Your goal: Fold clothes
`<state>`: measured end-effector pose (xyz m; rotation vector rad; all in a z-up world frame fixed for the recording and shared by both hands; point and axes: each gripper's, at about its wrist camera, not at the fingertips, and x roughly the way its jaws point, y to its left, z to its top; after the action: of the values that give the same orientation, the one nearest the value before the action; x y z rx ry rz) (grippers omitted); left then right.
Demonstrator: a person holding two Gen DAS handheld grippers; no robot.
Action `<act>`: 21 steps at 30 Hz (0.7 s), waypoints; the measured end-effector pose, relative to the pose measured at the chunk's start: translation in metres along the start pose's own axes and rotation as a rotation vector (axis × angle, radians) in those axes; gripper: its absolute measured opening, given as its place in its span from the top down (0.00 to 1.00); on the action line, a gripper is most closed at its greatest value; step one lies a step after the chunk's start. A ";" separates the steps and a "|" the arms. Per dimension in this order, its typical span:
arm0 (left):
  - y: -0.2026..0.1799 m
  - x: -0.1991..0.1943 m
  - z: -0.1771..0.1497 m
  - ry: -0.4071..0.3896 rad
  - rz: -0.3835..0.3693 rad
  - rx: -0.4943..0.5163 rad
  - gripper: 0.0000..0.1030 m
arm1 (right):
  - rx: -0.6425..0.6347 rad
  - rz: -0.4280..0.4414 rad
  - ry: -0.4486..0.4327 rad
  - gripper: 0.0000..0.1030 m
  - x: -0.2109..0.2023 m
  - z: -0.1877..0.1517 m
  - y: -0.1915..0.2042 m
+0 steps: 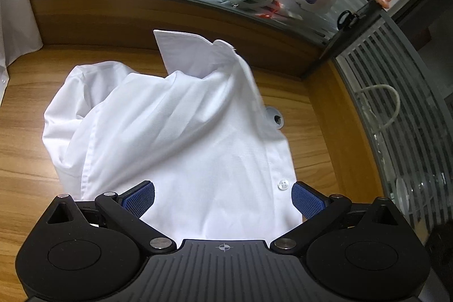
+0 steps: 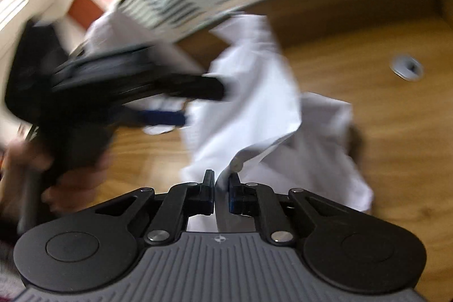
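shirt (image 1: 181, 137): white button-up, heaped mid-worktop, collar (image 1: 192, 53) standing up toward the far edge, button placket (image 1: 279, 160) along the right side
worktop (image 1: 28, 160): wood grain, grey cable grommet (image 1: 276, 118) just beside the shirt's right edge
left gripper (image 1: 223, 200): jaws spread wide, blue pads either side of the near hem, gripping nothing
right gripper (image 2: 220, 188): jaws nearly closed, pinching a fold of white cloth near a button; view motion-blurred
handling: likely light, soft, limp; drapes and creases readily, slides on smooth wood; collar and placket stiffer
grasp spots: probably hem corners or shoulder seams; double-layer edges hold better than single cloth
risk: bunching if lifted by one point only
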<state>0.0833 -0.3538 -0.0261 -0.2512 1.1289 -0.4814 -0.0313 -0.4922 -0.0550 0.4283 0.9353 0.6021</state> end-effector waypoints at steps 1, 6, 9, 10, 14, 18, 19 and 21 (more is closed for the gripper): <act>0.002 0.000 0.001 0.007 0.002 -0.003 0.00 | -0.034 0.020 0.013 0.91 0.004 0.000 0.011; 0.006 -0.006 0.005 0.034 0.001 0.029 0.00 | -0.199 0.081 0.084 0.93 0.026 -0.002 0.055; 0.004 -0.011 0.006 0.049 -0.002 0.065 0.00 | -0.233 0.124 0.110 0.93 0.035 0.001 0.068; 0.003 -0.012 0.006 0.058 -0.002 0.083 0.00 | -0.246 0.131 0.115 0.93 0.037 0.002 0.072; -0.009 -0.004 0.001 0.096 0.098 0.210 0.03 | -0.296 0.146 0.125 0.93 0.043 0.006 0.087; 0.008 -0.014 -0.002 0.071 0.147 0.184 0.36 | -0.324 0.152 0.127 0.93 0.044 0.007 0.096; 0.013 -0.016 -0.003 0.065 0.159 0.177 0.52 | -0.321 0.151 0.129 0.93 0.044 0.008 0.096; 0.021 -0.021 -0.004 0.053 0.183 0.164 0.81 | -0.308 0.151 0.133 0.92 0.044 0.009 0.094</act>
<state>0.0776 -0.3249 -0.0202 0.0079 1.1457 -0.4170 -0.0315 -0.3931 -0.0227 0.1847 0.9223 0.9062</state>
